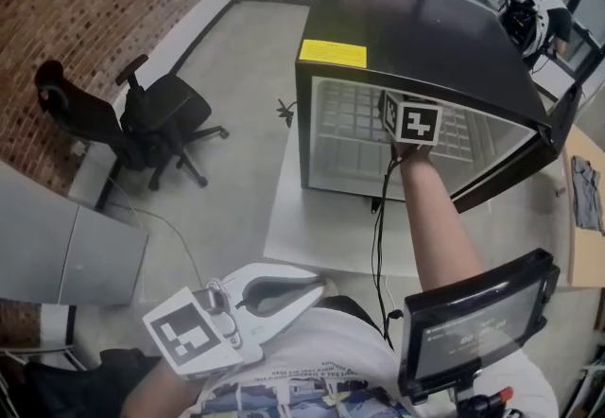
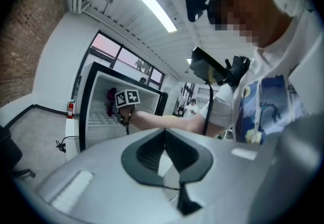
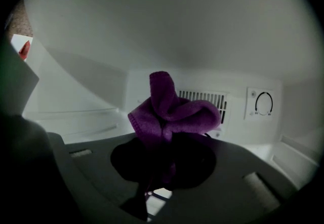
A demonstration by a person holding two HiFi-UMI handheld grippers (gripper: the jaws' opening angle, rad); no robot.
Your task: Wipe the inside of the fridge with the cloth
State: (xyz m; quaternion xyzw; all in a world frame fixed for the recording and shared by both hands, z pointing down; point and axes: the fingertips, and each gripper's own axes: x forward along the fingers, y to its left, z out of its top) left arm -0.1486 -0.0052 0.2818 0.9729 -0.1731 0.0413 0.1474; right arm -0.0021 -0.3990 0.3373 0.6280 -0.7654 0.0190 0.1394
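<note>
Counted one fridge (image 1: pixel 416 38), door open, set on one white table (image 1: pixel 312 246). Right gripper (image 3: pixel 163 142) inside fridge, jaws clamped on one purple cloth (image 3: pixel 172 111), bunched above them, in front of one vent (image 3: pixel 205 99) and one dial (image 3: pixel 263 102) on back wall. Left gripper (image 1: pixel 319 289) low by torso, jaws pressed together, holding nothing. One office chair (image 1: pixel 156 118) off to left.

- The right gripper (image 1: pixel 412 121) reaches into the open black fridge (image 1: pixel 416 28), its fingertips hidden behind its marker cube.
- The left gripper (image 1: pixel 307 293) hangs near, at the left, close to the person's shirt.
- An office chair (image 1: pixel 156 118) stands at the far left.
</note>
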